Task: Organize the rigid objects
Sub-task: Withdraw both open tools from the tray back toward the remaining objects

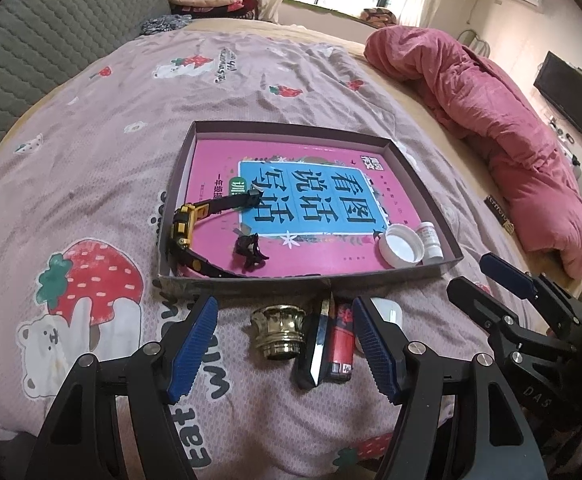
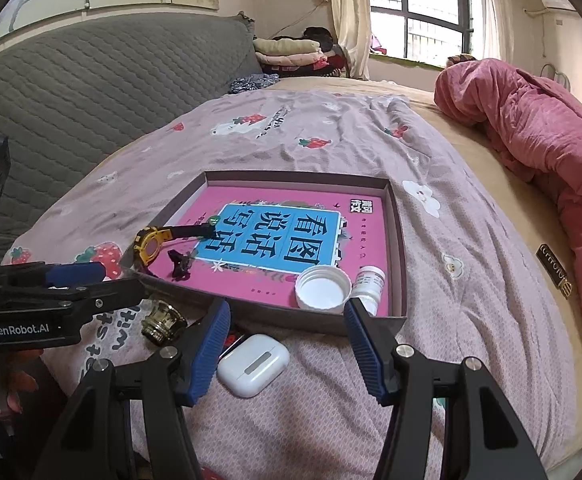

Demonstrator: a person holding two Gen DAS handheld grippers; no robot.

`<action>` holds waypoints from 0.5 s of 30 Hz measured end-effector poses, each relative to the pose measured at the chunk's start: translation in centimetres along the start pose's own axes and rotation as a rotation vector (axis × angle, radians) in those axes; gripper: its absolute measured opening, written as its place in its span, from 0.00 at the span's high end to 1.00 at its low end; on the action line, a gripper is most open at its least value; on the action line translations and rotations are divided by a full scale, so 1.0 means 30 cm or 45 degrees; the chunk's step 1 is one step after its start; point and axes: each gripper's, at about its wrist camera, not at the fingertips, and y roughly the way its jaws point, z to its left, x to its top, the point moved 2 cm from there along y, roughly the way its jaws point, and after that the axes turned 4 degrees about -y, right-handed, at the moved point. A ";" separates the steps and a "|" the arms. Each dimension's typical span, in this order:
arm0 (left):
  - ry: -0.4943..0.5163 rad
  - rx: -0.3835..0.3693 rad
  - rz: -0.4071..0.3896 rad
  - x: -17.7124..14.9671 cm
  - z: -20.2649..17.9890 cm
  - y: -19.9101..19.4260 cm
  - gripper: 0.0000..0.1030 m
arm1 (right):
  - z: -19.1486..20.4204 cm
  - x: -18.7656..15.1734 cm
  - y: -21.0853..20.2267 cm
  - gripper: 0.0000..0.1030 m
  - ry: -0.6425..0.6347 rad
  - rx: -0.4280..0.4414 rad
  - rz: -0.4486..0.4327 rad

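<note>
Now earbud case (image 2: 253,364) lies between open right tongs (image 2: 287,352).

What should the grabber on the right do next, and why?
Probably lower the right hand-held gripper a little onto the white earbud case. Its jaws are open and empty, the case lies on the bedspread between them, just outside the tray, where the watch and white cap already sit.

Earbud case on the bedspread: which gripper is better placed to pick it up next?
Probably the right. The right gripper is open with the earbud case lying between its fingers. The left gripper frames the gold cap and lighter instead.
</note>
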 end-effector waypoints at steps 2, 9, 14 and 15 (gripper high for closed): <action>0.004 0.003 0.000 -0.002 0.002 -0.001 0.31 | -0.001 -0.001 0.000 0.43 0.002 -0.001 0.002; -0.002 0.001 0.009 -0.019 0.016 -0.009 0.30 | 0.007 -0.013 -0.003 0.43 -0.011 0.004 0.011; 0.010 0.002 0.021 -0.031 0.020 -0.010 0.30 | 0.007 -0.021 -0.001 0.43 -0.010 0.012 0.021; 0.007 0.003 0.024 -0.035 0.023 -0.011 0.30 | 0.008 -0.022 0.000 0.43 -0.012 0.015 0.026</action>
